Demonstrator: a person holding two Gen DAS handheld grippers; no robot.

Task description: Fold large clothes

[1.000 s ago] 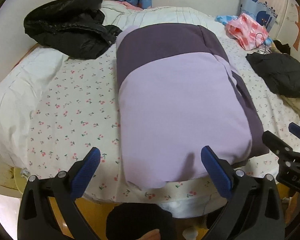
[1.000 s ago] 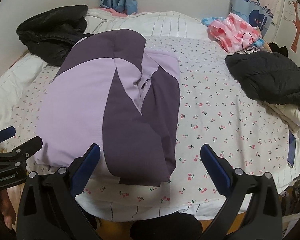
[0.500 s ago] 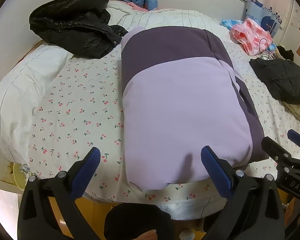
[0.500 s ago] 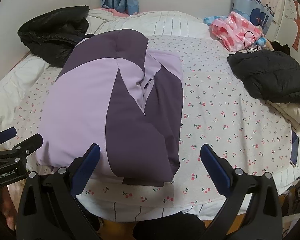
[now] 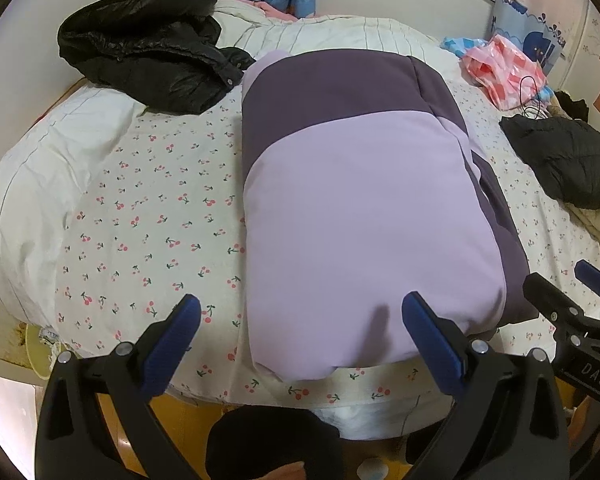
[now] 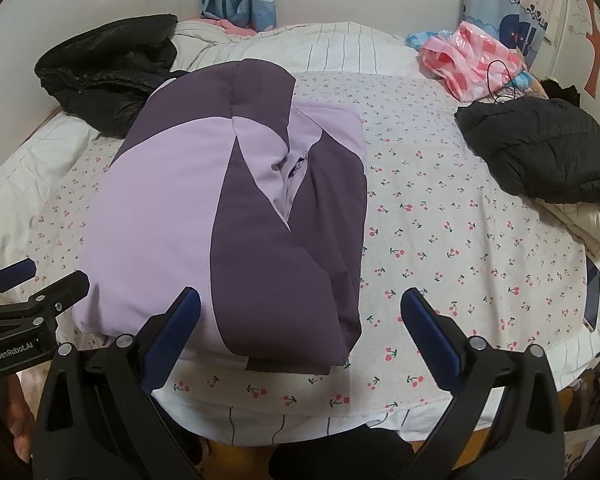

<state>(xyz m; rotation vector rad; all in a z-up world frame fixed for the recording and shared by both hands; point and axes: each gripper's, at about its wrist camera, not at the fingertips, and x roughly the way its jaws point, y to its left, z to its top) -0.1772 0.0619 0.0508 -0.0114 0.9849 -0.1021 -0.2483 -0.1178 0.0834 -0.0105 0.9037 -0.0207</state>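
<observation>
Both grippers spread wide, holding nothing, at the near edge of the bed.

Left gripper (image 5: 300, 340) and right gripper (image 6: 300, 336) sit low in frame; the folded purple jacket (image 5: 352, 216) fills centre frame on the cherry-print sheet (image 6: 440, 220). One black coat (image 5: 148, 48) lies upper left, another black jacket (image 6: 540, 152) right, pink bag (image 6: 472, 56) upper right.

Folded purple jacket (image 5: 360, 208) lies on bed (image 5: 140, 200). Left gripper (image 5: 300, 328) spread wide at jacket's near edge, gripping nothing. Black coat (image 5: 148, 48) beyond jacket, far-left.
</observation>
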